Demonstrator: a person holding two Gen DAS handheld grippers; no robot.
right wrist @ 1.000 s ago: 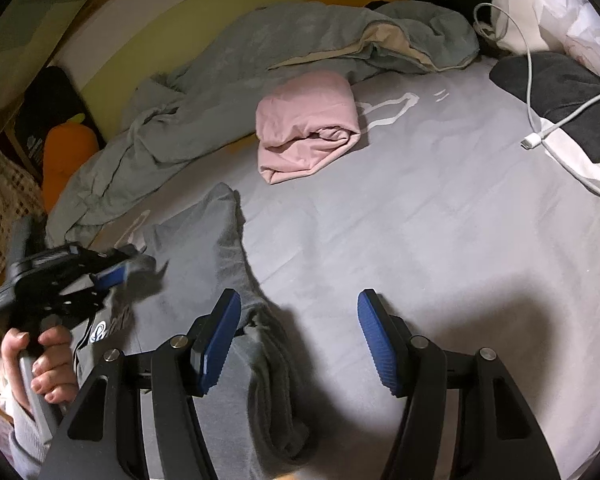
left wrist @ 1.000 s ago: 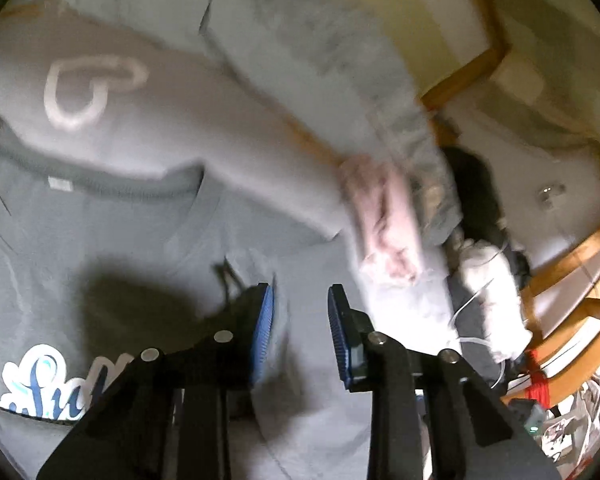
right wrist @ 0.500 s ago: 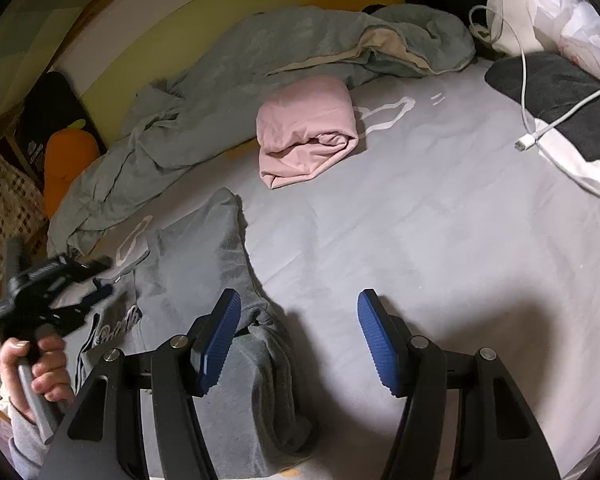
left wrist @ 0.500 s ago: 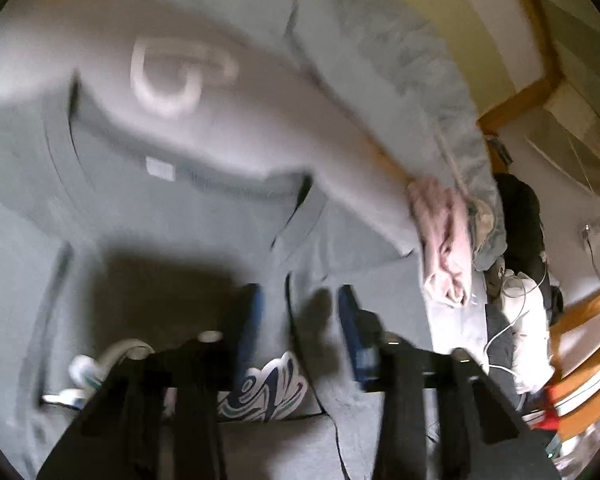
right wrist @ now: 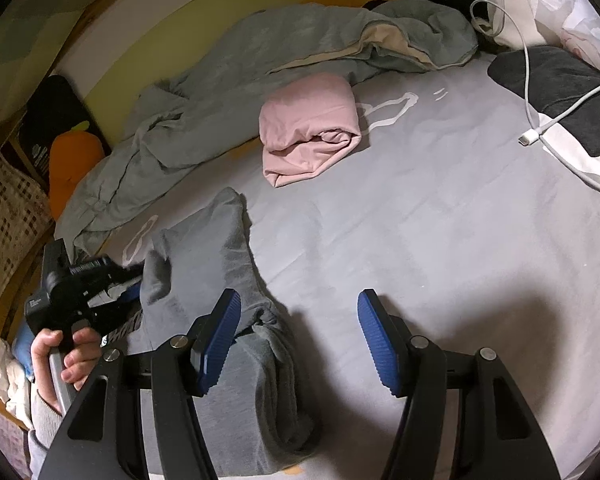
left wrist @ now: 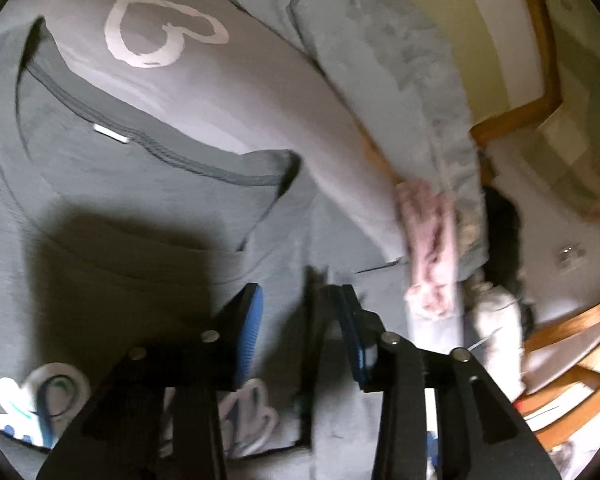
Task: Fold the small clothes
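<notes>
The left gripper (left wrist: 300,320) hangs parted over the grey shirt (left wrist: 132,216) on the bed (right wrist: 420,220), lining up a fold; the right gripper (right wrist: 300,336) gapes empty.

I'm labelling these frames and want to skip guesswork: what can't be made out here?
- Left wrist view: the print on the grey shirt is cut off by the edge and hidden behind the left tool.
- Left wrist view: pink cloth is motion-blurred.
- Right wrist view: the shirt's near end is hidden under the right tool.
</notes>
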